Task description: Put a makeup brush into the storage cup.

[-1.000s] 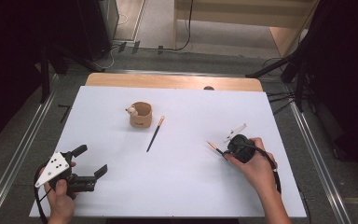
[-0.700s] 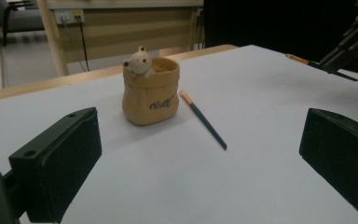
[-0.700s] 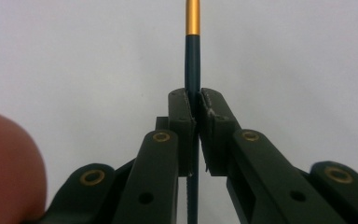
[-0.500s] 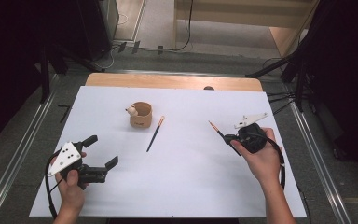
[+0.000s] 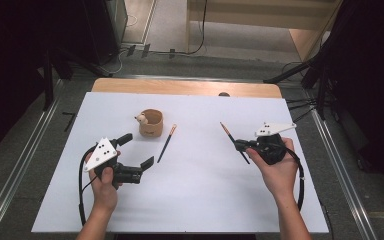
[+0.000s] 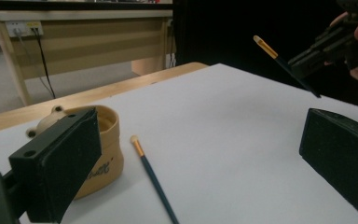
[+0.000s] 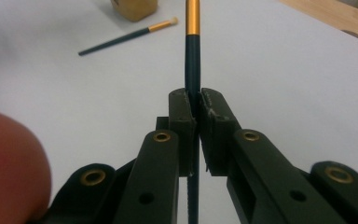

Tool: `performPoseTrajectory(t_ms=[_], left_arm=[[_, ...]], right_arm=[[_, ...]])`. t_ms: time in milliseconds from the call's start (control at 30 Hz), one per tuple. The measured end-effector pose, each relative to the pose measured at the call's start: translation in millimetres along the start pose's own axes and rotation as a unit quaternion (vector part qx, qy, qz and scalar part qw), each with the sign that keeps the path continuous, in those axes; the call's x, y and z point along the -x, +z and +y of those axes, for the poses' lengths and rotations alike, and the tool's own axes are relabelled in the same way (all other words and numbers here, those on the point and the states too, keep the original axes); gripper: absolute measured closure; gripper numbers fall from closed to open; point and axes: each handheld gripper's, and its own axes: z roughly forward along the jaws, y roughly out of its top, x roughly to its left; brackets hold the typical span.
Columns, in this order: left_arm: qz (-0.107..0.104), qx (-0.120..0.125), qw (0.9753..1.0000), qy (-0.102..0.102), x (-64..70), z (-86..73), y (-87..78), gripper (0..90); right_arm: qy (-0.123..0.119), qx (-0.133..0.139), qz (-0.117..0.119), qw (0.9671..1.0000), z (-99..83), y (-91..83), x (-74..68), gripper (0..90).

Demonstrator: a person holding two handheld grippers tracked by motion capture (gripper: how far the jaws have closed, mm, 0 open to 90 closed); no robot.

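White-topped table (image 5: 200,200) fills lower frame, dark room behind. Near edge: left gripper (image 5: 133,158) lower left, jaws spread wide, empty, aimed at centre, likely readying next pickup. Right gripper (image 5: 239,146) centre right, jaws clamped on one makeup brush (image 5: 229,135), raised off table, bristle end up-left, apparently bound for cup. Second brush (image 5: 166,143) lies flat at centre, just beside tan cup (image 5: 151,123). Count: two brushes, one cup, two grippers.

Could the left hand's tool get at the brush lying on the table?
Probably yes: the left tool is open, the brush lies flat just ahead of it beside the cup, with nothing between.
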Motion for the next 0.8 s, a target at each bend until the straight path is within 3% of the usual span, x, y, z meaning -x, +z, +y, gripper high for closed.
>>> performPoseTrajectory(t_ms=[167, 467, 633, 800], left_arm=[[-0.009, 0.013, 0.9999, -0.004, 8.0, 6.8, 14.7, 0.0], [-0.036, -0.003, 0.9993, 0.014, 20.0, 1.5, 25.5, 0.0], [-0.061, -0.002, 0.9981, -0.003, 25.7, -1.4, 30.9, 0.0], [-0.069, -0.006, 0.9976, -0.005, 29.3, -2.3, 33.3, 0.0]], right_arm=[[0.003, 0.023, 0.015, 0.9996, -6.2, 1.8, -2.9, 85.2], [0.004, 0.052, 0.029, 0.9982, -13.8, 9.6, -15.4, 85.1], [0.01, 0.08, 0.052, 0.9954, -13.4, 12.3, -25.5, 85.2], [0.01, 0.098, 0.065, 0.9929, -12.2, 13.6, -32.5, 85.2]])
